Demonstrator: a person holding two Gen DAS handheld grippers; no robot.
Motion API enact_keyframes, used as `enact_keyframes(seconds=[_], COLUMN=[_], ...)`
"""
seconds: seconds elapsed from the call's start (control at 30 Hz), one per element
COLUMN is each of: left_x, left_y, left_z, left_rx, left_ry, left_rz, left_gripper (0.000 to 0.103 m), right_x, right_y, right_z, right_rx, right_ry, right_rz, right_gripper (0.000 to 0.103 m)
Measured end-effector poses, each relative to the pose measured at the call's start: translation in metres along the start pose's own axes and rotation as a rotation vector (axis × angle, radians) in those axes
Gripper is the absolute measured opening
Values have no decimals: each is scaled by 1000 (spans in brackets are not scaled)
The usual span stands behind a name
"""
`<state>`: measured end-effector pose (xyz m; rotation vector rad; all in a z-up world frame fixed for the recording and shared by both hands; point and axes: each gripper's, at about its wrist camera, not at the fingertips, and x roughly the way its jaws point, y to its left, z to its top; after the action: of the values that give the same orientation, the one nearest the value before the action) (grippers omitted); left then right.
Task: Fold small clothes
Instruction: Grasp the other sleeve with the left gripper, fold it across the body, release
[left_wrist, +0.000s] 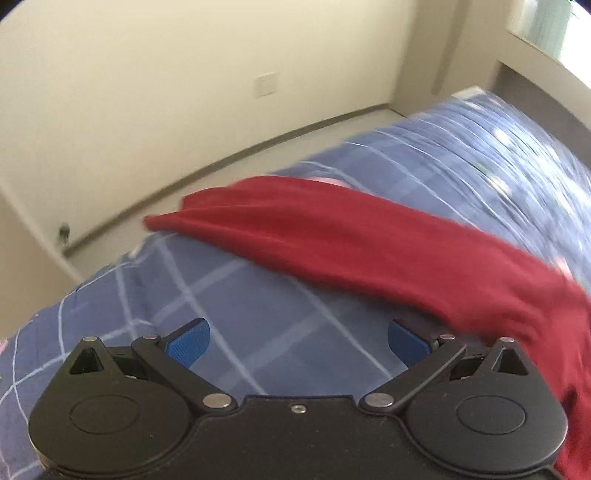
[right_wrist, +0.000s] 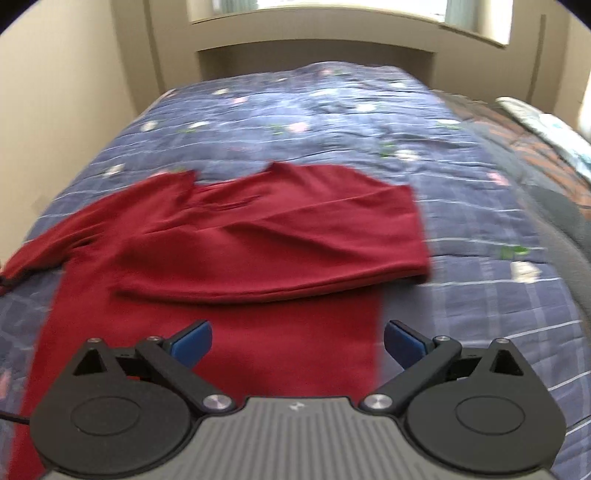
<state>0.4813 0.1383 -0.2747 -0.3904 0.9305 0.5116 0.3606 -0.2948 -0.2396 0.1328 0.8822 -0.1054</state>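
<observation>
A dark red long-sleeved shirt (right_wrist: 236, 236) lies flat on the blue checked bedspread (right_wrist: 332, 122). One sleeve is folded across its body; the other sleeve (left_wrist: 295, 225) stretches out toward the bed's left edge. My right gripper (right_wrist: 297, 341) hovers open above the shirt's lower part, nothing between its blue pads. My left gripper (left_wrist: 297, 341) is open over bare bedspread (left_wrist: 258, 314), just left of the red cloth, with its jaws empty. The shirt's hem is hidden behind the gripper bodies.
The bed's left edge drops to a grey floor (left_wrist: 221, 162) beside a cream wall (left_wrist: 147, 92). A headboard niche (right_wrist: 314, 55) and a window lie beyond the bed. A second patterned blanket (right_wrist: 546, 173) and a pale folded cloth (right_wrist: 554, 129) lie at the right.
</observation>
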Motion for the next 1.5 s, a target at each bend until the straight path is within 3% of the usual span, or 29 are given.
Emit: enact_keyframes(seconds=[0.23,0.33,0.47,0.5,0.53,0.6,0.67,0.83,0.97,1.07,1.3,1.5], left_x=[34,49,64,64,65,68,64,30,-14,-46,-103,-113], left_y=[65,80,97,99,100,99,95,63,11,-31,-132,-205], left_z=[49,59,65,66,68,71,75,94,106,105,62,-18], left_rx=[-294,-386,-498,-512,-518,-508,-493,-340,-109,48,304,529], left_ry=[5,5,-3,-17,-27,-34,-68,-260,-434,-507,-494,-420], left_rz=[-43,-31,-45,-44,-42,-18,-24,-71,-251,-397,-710,-815], left_gripper=[102,94,51,37,31,4,4,3,3,3,3,4], right_x=[9,11,14,14,15,18,18,16,13,11,2,-2], right_y=[83,107,122,123,123,120,117,108,97,85,51,7], right_z=[-17,-26,-38,-39,-40,-38,-36,-30,-28,-26,-23,-29], right_rx=[-73,-100,-125,-125,-124,-118,-107,-83,-47,-14,4,54], right_ry=[92,122,161,168,173,177,173,155,142,129,74,71], right_rz=[121,154,169,169,168,161,156,144,135,124,56,-12], right_gripper=[103,103,103,103,103,103,103,103,103,103,103,103])
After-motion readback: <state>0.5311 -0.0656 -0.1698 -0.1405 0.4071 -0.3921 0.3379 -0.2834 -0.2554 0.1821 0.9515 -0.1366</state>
